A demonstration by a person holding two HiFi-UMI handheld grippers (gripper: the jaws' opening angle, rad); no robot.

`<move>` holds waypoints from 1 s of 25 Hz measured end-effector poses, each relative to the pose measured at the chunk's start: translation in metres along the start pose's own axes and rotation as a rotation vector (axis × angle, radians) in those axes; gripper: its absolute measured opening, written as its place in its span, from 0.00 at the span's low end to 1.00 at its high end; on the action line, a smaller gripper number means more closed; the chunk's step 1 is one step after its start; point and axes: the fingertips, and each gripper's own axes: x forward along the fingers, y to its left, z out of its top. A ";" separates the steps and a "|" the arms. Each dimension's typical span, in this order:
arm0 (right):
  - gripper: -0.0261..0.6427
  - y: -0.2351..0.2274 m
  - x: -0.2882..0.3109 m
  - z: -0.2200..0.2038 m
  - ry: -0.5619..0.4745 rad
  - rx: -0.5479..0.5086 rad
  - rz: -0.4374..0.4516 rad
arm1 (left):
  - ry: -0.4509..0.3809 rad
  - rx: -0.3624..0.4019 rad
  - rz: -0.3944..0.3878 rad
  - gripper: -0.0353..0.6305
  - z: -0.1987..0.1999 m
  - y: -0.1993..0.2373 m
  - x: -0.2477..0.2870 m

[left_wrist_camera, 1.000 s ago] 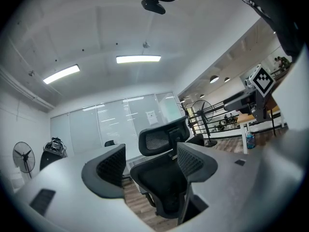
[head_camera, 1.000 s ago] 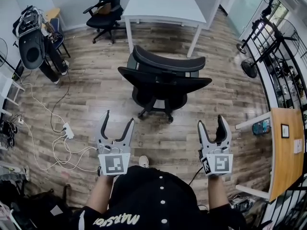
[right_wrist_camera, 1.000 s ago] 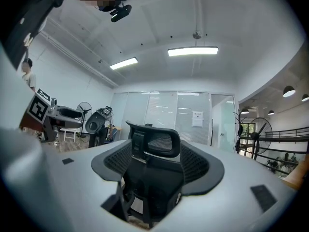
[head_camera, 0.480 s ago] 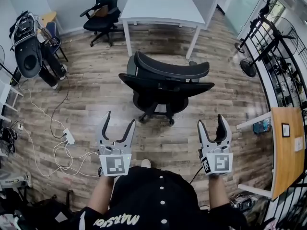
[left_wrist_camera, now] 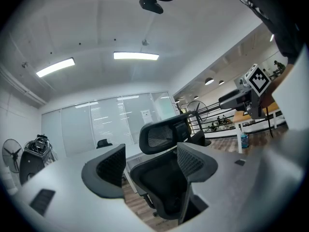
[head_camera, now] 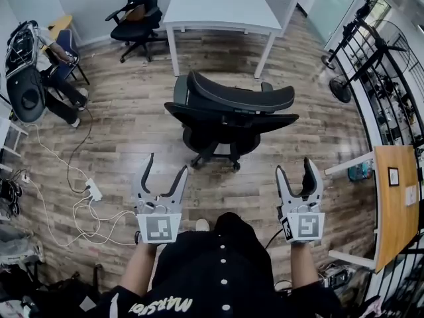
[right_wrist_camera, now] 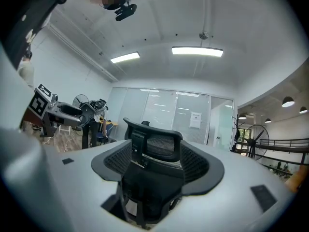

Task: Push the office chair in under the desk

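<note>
Head view, with both tool views. The black mesh office chair (head_camera: 228,118) stands on the wood-plank floor (head_camera: 132,124), at 12 o'clock from the person and fully clear of the white rectangular tabletop (head_camera: 222,8). The tabletop lies farther out along the same 12 o'clock line, with open floor showing between the two. The chair's backrest and headrest face the person; its seat appears to point toward the tabletop. The backrest's long axis runs roughly from 9 to 3 o'clock, across the line of the push.

The left tool (head_camera: 164,167) and right tool (head_camera: 295,169) are held low and level, well apart from the chair. Each has its jaws spread wide, and nothing is between them; in each tool view the chair shows beyond the gap, untouched. The chair sits about midway between the two tools, so neither is clearly nearer.

The push is judged not yet begun. The coming move calls for both tools to advance toward 12 o'clock and meet the backrest on either side of its centre, so the chair rolls straight rather than swivels.

A second black office chair (head_camera: 136,12) stands at 10 o'clock, and white cables (head_camera: 86,197) lie at 8 o'clock.
</note>
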 end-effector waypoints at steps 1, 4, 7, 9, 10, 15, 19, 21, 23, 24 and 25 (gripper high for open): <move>0.50 -0.002 0.000 0.000 0.002 -0.006 -0.001 | 0.003 0.010 -0.007 0.56 0.000 -0.001 0.001; 0.50 -0.007 0.002 0.002 0.005 -0.029 -0.007 | 0.004 0.014 -0.021 0.56 -0.001 -0.005 0.005; 0.50 -0.011 0.010 0.006 -0.006 -0.046 -0.007 | -0.001 0.028 -0.030 0.56 -0.001 -0.006 0.011; 0.50 -0.010 0.018 0.011 -0.012 -0.076 0.008 | -0.007 0.017 -0.030 0.56 -0.001 -0.005 0.016; 0.50 -0.009 0.022 0.015 -0.017 -0.098 0.018 | -0.008 0.018 -0.032 0.56 -0.001 -0.005 0.019; 0.50 -0.005 0.048 0.045 -0.120 -0.176 0.048 | -0.001 0.032 -0.044 0.56 -0.001 -0.007 0.039; 0.50 -0.002 0.065 0.051 -0.130 -0.211 0.075 | 0.039 0.058 -0.090 0.56 -0.009 -0.012 0.056; 0.50 -0.001 0.073 0.056 -0.145 -0.228 0.086 | 0.058 0.072 -0.110 0.56 -0.012 -0.015 0.063; 0.50 -0.002 0.080 0.057 -0.144 -0.245 0.093 | 0.074 0.087 -0.128 0.56 -0.015 -0.020 0.071; 0.50 -0.003 0.083 0.055 -0.127 -0.269 0.102 | 0.084 0.091 -0.137 0.56 -0.017 -0.022 0.074; 0.50 -0.003 0.086 0.050 -0.094 -0.318 0.119 | 0.093 0.095 -0.145 0.56 -0.019 -0.024 0.077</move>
